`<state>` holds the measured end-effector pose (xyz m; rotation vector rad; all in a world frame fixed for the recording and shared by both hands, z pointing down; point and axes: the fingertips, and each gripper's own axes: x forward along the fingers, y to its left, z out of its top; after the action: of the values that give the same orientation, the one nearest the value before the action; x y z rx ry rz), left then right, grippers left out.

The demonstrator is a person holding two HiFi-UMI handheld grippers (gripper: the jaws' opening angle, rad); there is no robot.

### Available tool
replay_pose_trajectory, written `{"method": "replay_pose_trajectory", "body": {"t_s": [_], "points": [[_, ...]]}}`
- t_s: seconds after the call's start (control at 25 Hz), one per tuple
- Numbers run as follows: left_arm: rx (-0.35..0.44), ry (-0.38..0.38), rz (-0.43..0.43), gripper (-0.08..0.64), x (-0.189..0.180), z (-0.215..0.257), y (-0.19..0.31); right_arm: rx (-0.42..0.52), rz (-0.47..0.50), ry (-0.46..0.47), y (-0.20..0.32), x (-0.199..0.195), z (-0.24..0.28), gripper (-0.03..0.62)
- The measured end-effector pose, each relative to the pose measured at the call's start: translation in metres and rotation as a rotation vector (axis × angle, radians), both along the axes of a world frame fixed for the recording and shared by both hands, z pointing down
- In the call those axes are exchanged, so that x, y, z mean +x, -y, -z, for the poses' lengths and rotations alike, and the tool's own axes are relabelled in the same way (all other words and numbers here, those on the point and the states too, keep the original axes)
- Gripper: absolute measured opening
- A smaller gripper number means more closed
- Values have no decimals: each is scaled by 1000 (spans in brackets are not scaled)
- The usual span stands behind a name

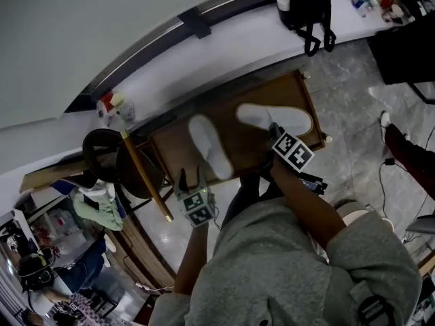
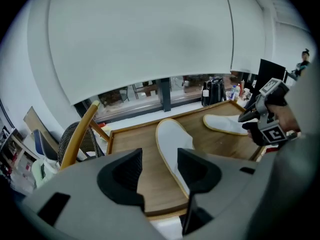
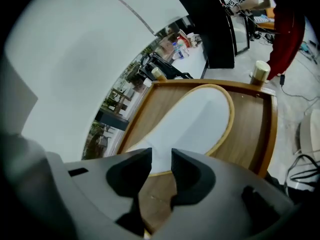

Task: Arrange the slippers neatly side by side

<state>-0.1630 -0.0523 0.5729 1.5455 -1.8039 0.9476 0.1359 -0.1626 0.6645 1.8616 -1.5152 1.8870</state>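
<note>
The low wooden table (image 1: 241, 147) with its raised rim takes up the middle of the floor, and both slippers lie on it, apart and not parallel. The left slipper (image 1: 209, 147) runs near to far at the table's left-centre. The right slipper (image 1: 275, 118) lies crosswise toward the far right corner.

They look like thin white hotel slippers with a pale trimmed sole. I'd judge them light, soft and floppy, easy to slide on the smooth wood. The stiffer sole edge at the heel seems the best place to pinch, as the limp upper would sag.

The right gripper (image 1: 274, 132) hangs over that crosswise slipper's near edge, jaws parted by a narrow gap, with nothing pinched. The left gripper (image 1: 191, 178) waits off the table's near edge, jaws wide apart and empty.
</note>
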Motion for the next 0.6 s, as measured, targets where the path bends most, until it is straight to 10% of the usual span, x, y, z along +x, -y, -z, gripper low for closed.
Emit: {"method": "replay_pose_trajectory", "body": {"t_s": [0.6], "points": [[-21, 18, 47, 219, -15, 2, -17, 3, -158, 46, 12, 4, -9, 86]]}}
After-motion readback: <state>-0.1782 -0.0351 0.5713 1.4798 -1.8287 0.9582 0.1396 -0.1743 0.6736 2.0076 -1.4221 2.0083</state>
